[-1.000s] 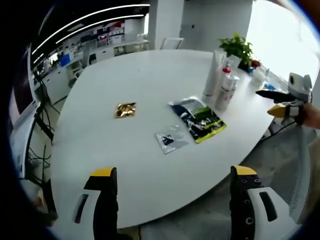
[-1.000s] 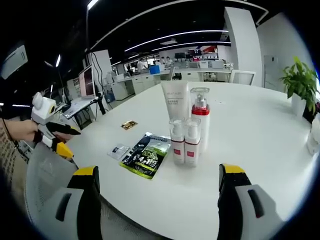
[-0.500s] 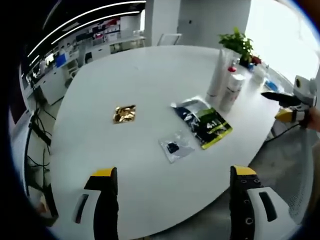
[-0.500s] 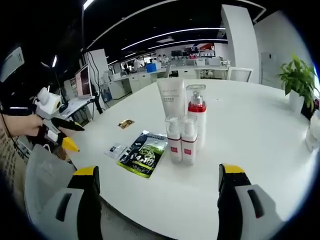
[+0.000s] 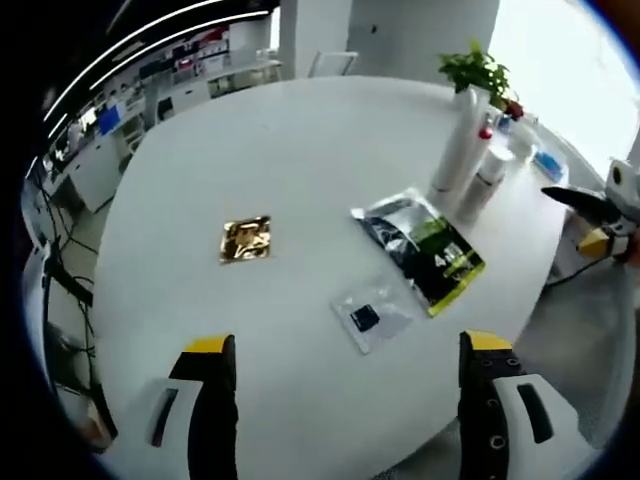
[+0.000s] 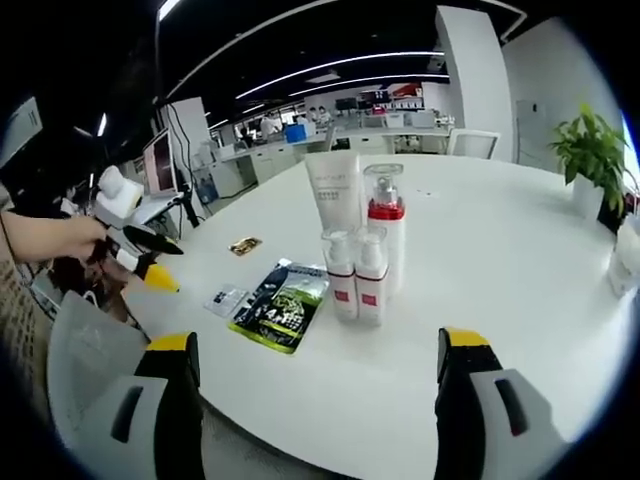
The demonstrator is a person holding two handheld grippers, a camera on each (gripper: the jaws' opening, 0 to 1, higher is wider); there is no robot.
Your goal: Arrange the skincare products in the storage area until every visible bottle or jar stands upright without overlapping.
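Bare tabletop (image 6: 500, 260) lies open right of the upright bottles (image 6: 358, 255); left of them, the green sachet (image 6: 278, 308) and small clear packet (image 6: 227, 299) lie flat, barely obstructing passage.

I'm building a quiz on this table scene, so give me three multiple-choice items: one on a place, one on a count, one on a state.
1. Where does the gold sachet lie?
A. apart on the bare table
B. on the green pouch
C. against the bottles

2. How many small pump bottles stand in front of the white tube?
A. one
B. two
C. four

3. How is the right tool?
A. shut on a bottle
B. open, holding nothing
C. shut on the pouch

Answers:
1 A, white tabletop surrounds it.
2 B, a red-labelled pair stands side by side.
3 B, its jaws stand wide apart short of the green pouch.
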